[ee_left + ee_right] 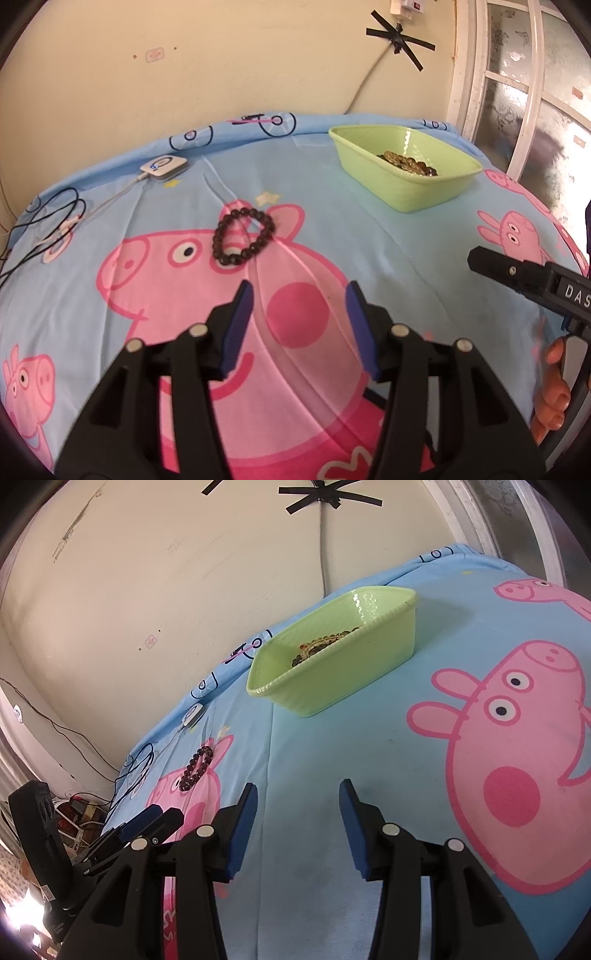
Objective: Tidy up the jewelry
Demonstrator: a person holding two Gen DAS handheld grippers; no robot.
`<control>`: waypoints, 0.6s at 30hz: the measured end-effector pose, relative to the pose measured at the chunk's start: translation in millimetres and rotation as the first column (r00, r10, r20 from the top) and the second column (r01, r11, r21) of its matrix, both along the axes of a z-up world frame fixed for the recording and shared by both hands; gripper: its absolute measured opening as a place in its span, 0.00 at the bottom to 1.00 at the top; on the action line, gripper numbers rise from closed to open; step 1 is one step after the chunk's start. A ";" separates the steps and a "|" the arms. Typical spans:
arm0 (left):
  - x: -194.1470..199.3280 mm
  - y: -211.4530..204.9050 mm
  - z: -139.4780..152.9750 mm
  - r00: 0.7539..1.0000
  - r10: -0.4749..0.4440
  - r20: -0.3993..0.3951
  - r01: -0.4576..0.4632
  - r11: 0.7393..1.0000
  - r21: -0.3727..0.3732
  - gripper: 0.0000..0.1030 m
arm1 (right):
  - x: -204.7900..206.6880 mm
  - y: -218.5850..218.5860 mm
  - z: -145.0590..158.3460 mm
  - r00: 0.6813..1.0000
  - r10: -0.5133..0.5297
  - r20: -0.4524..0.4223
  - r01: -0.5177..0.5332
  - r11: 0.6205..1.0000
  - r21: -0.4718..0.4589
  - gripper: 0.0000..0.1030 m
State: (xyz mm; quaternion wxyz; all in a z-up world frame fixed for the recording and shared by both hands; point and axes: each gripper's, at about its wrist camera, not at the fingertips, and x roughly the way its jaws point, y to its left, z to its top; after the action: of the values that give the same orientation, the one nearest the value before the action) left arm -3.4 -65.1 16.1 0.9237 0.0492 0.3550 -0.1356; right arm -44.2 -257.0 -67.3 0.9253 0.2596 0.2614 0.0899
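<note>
A dark beaded bracelet (243, 236) lies flat on the blue cartoon-pig sheet, just ahead and left of my open, empty left gripper (299, 301). It also shows far left in the right wrist view (196, 768). A light green tub (404, 168) stands at the back right with an amber beaded bracelet (408, 162) inside; the right wrist view shows the tub (332, 653) and amber beads (325, 644) too. My right gripper (298, 797) is open and empty above the sheet, short of the tub. It appears at the right edge of the left wrist view (532, 280).
A small white device (164, 167) with a cable lies at the back left, next to looped black cords (51, 214). A cream wall runs along the far bed edge. A window frame (517, 92) stands at the right. The left gripper shows at lower left of the right view (140, 830).
</note>
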 end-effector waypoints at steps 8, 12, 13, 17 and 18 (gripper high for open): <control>-2.4 -5.2 -0.2 0.999 -0.046 0.001 0.046 0.999 0.004 0.48 | 0.7 0.1 0.0 1.000 0.002 0.000 -0.002 1.000 0.006 0.24; -3.2 -6.2 0.2 0.998 -0.061 0.006 0.061 0.998 0.003 0.48 | 0.3 0.3 -0.1 1.000 -0.001 0.000 0.001 1.000 0.004 0.24; -3.2 -5.8 0.0 0.998 -0.062 0.006 0.062 0.998 0.001 0.48 | 0.3 -0.1 -0.3 1.000 -0.001 0.000 0.001 1.000 0.005 0.24; -2.6 -4.5 0.0 0.998 -0.060 0.003 0.060 0.998 -0.010 0.48 | 0.8 -0.2 -0.9 1.000 0.001 -0.002 -0.001 1.000 0.007 0.24; -2.9 -4.5 0.0 0.998 -0.060 0.003 0.060 0.998 -0.011 0.48 | 0.9 -0.1 -0.9 1.000 0.002 -0.002 -0.002 1.000 0.007 0.24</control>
State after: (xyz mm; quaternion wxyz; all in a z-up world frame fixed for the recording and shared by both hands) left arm -6.3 -69.6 16.1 0.9199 0.0547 0.3513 -0.1653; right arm -43.3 -257.1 -68.2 0.9240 0.2627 0.2622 0.0917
